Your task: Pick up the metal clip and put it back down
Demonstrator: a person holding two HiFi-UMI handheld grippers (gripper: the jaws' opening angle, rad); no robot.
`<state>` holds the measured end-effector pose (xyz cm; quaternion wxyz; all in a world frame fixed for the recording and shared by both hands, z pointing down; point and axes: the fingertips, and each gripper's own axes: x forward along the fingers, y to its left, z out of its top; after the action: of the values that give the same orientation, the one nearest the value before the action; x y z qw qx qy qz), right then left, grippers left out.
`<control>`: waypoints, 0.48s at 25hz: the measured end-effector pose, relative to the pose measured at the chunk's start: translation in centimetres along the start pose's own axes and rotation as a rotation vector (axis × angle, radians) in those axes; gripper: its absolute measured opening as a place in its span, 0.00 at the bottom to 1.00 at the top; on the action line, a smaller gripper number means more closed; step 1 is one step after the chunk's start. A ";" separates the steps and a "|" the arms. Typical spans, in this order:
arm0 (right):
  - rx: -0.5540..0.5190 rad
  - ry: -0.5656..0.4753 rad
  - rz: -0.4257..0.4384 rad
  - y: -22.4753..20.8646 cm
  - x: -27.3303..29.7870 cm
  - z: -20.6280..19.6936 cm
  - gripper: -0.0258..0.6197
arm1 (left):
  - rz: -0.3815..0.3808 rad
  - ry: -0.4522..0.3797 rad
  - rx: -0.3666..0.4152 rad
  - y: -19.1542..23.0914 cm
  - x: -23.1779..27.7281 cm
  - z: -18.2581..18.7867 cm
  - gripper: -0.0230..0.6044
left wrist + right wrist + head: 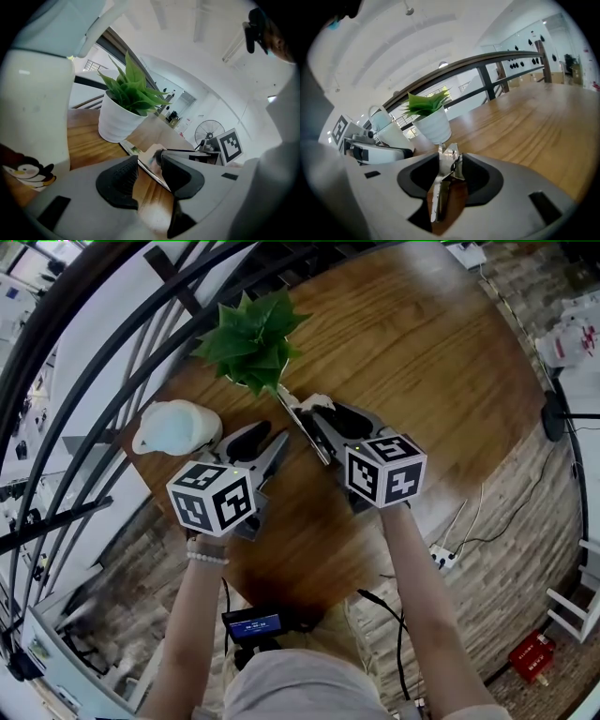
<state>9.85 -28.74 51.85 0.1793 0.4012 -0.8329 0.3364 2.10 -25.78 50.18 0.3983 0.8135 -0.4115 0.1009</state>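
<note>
A long shiny metal clip (307, 432) lies on the round wooden table (422, 362), just in front of the potted plant. My right gripper (317, 413) straddles it. In the right gripper view the clip (442, 190) sits between the two dark pads, with a clear gap on its left side and its raised wing close to the right pad; the right gripper (451, 171) is open. My left gripper (266, 441) rests to the left of the clip, open, with nothing between its pads. In the left gripper view the left gripper (149, 172) shows the clip (140, 161) just beyond its tips.
A green plant in a white pot (251, 341) stands right behind the clip. A white watering can (176, 426) with a penguin print sits left of my left gripper. A dark railing (112, 352) curves round the table's far left. Cables and a power strip (441, 557) lie on the floor at right.
</note>
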 end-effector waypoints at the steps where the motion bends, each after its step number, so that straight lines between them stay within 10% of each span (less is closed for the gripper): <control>1: -0.002 -0.007 -0.011 0.0 -0.2 0.1 0.30 | -0.003 -0.002 0.001 -0.1 -0.2 0.0 0.29; 12: -0.085 -0.100 -0.139 1.8 -4.9 0.0 0.17 | 0.013 -0.059 0.095 -2.0 -3.9 0.2 0.26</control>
<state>11.41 -25.28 48.31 0.1773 0.4665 -0.8244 0.2671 1.02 -22.91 47.00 0.3463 0.8314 -0.4232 0.0988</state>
